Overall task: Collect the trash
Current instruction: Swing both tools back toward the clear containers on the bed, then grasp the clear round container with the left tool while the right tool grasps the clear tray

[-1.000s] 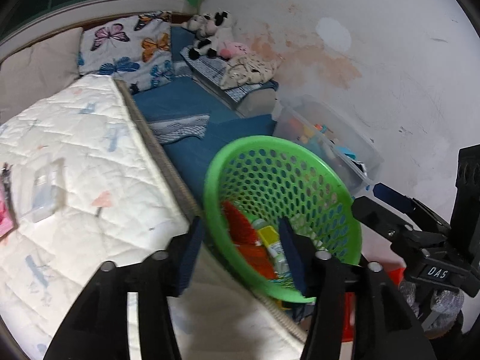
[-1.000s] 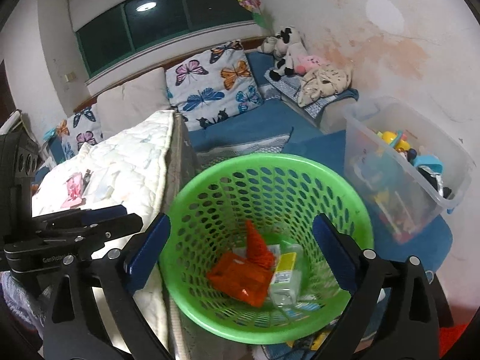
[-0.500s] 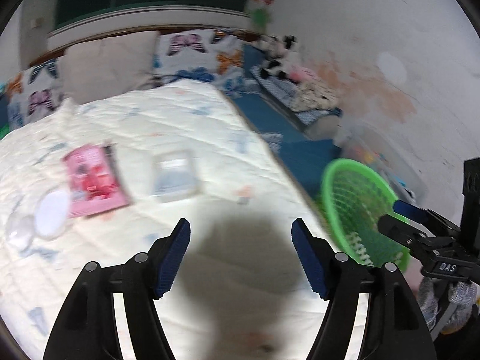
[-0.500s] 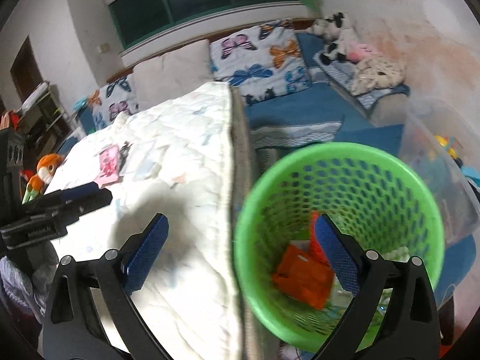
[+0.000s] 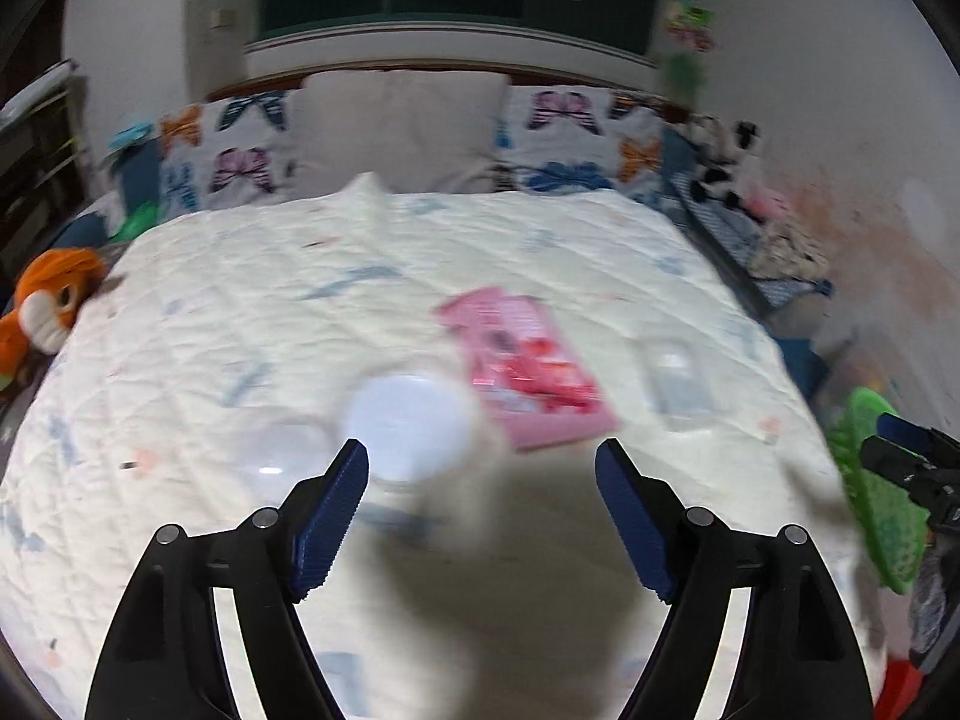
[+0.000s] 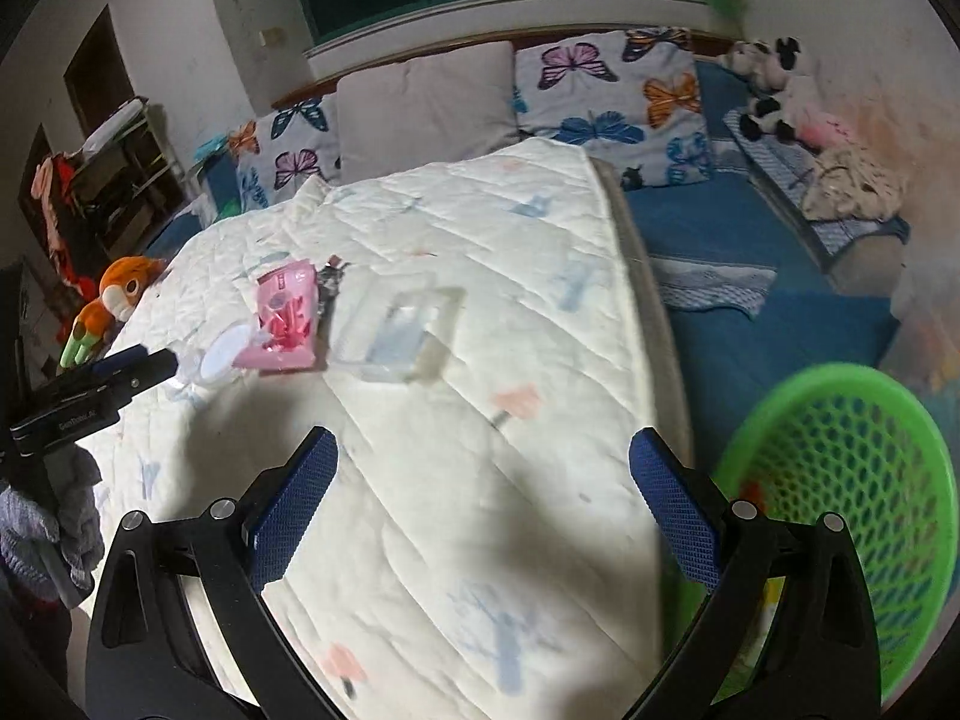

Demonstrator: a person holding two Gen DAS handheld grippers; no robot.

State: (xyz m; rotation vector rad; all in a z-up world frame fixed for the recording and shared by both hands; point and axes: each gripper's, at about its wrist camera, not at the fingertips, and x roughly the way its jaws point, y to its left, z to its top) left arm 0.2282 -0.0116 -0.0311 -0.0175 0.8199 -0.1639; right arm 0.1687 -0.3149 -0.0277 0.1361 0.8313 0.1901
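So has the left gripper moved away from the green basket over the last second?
Yes. The left gripper has swung left, from the green basket to over the bed, now facing the pink packet.

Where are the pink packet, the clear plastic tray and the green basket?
pink packet (image 6: 287,319), right wrist view, centre of its face
clear plastic tray (image 6: 399,333), right wrist view, its middle
green basket (image 6: 864,474), right wrist view, inner mesh wall

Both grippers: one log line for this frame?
left gripper: open, over white lid | right gripper: open, empty | pink packet, clear tray: on quilt | green basket: bedside
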